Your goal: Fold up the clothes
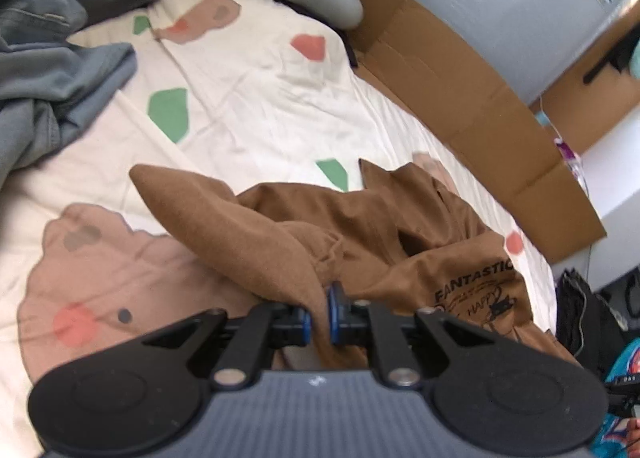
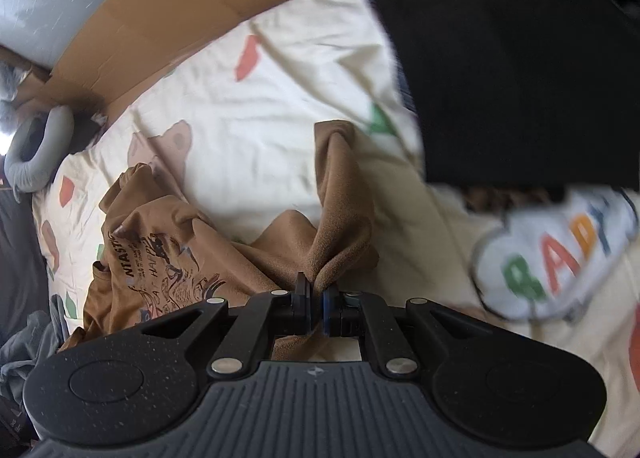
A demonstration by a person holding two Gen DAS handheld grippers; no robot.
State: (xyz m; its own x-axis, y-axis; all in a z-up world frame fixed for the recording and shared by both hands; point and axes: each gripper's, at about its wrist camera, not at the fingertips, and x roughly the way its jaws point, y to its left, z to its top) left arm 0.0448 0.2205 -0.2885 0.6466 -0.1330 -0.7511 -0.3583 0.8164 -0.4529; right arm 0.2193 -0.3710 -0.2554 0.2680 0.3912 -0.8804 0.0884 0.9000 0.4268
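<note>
Two grippers, left gripper (image 1: pixel 319 314) and right gripper (image 2: pixel 316 308), clamp their fingers on a brown T-shirt (image 1: pixel 372 234) bunched just beyond them on the bed (image 1: pixel 248 69). Soft, light and limp, it likely handles best pinched at hems or shoulder corners.

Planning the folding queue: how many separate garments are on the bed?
3, maybe more hidden. Brown shirt, pinched by both grippers. Blue-grey garment, crumpled at the bed's far-left edge. Black garment, right of the shirt.
</note>
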